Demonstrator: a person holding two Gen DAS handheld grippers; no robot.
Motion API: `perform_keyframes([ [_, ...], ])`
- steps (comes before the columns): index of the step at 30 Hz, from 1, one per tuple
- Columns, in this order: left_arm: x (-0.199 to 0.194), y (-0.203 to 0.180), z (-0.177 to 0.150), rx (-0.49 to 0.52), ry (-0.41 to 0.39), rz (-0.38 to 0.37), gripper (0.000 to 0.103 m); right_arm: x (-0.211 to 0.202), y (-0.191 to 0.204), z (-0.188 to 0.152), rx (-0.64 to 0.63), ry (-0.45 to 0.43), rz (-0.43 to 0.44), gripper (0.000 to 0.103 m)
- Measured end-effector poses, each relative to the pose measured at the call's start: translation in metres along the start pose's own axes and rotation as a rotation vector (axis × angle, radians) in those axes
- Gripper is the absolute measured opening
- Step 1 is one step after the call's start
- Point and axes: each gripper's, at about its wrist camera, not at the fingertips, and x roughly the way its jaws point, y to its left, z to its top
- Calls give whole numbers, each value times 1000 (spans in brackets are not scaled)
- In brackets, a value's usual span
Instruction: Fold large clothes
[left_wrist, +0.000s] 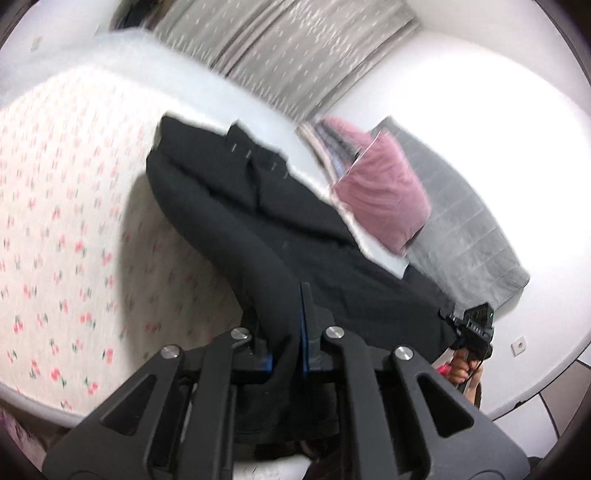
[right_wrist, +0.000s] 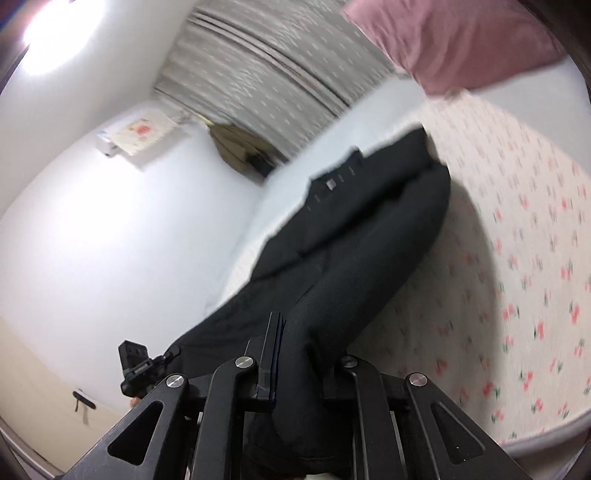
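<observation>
in the left wrist view, the left gripper (left_wrist: 286, 325) is pinching the near end of the black trousers (left_wrist: 236, 206), its jaws pressed together on the cloth, which is hanging down over them. the trousers are stretching away from the gripper across the cherry-print bedsheet (left_wrist: 59, 229), their waistband end lying far off toward the pink pillow (left_wrist: 380, 192); the right gripper (left_wrist: 474, 330) is showing just beside the same near edge. in the right wrist view, the right gripper (right_wrist: 291, 354) is clamping that near end of the trousers (right_wrist: 369, 221) too, jaws closed on fabric, with the left gripper (right_wrist: 138, 363) alongside. the long axis is running straight ahead from both grippers, so folding probably means carrying this end forward toward the waistband; neither hand is looking nearer.
</observation>
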Motion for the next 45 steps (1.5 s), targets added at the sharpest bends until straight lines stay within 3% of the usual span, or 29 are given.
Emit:
perform_keyframes([
  [10,-66,-63,7,125,-195,-127,9,-71,34,9,-36,-157,156,12],
  [14,-94,-75,0,164,-243,-144,9,-102,52,3,-55,-212,150,12],
  [17,-92,-68,5,166,-264,-111,10,-117,59,9,-65,-237,109,12],
  [22,-38,-34,38,117,-256,48,11,-81,47,33,-50,-235,16,13],
  [27,35,-6,81,108,-230,164,11,-21,29,71,-68,-250,-150,13],
  [31,95,11,106,127,-229,256,12,37,-2,105,-54,-262,-244,13],
  [36,163,53,113,48,-174,361,16,103,-49,127,-21,-209,-359,14],
  [39,191,74,103,24,-157,427,25,134,-84,123,21,-194,-407,18],
  [41,204,82,93,35,-134,464,42,149,-96,123,37,-156,-461,23],
  [42,210,84,90,40,-106,487,59,156,-101,125,41,-130,-484,24],
  [43,214,83,89,46,-68,515,69,159,-104,126,46,-121,-486,27],
  [45,208,71,90,85,-68,519,76,160,-106,127,67,-124,-483,35],
])
